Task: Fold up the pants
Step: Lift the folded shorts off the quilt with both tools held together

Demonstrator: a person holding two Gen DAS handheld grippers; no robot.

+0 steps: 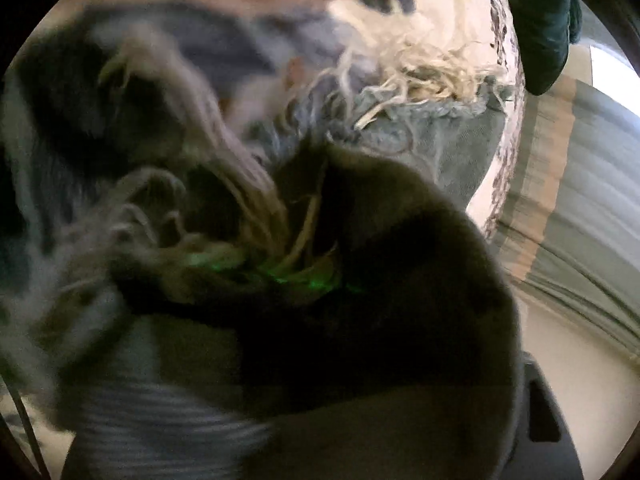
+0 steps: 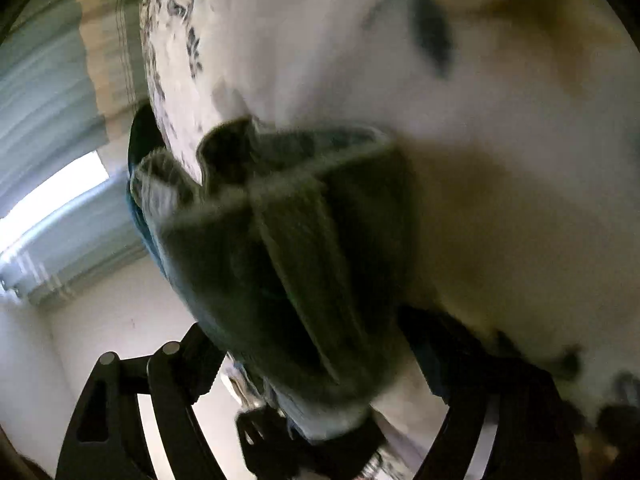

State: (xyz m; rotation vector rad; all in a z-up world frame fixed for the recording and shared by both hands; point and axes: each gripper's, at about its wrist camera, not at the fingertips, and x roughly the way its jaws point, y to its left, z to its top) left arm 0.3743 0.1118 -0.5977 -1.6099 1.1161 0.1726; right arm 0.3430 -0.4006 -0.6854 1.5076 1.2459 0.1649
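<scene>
A pale bedspread (image 2: 320, 40) with a dark printed border fills the background, grey-green curtains (image 1: 592, 184) hanging off to the side. The jeans (image 1: 440, 140), frayed threads and all, are bunched up off the spread and smothering the left gripper (image 1: 312, 320), so I can't tell how its fingers sit. Over on the right gripper (image 2: 320, 412), the fingers are clamped on a thick fold of denim, blurred!

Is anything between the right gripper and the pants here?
Nothing visible. A thick fold of the grey-blue frayed denim pants fills the space between the right gripper fingers, right up against the lens. The frame is too blurred to confirm a firm grip.
</scene>
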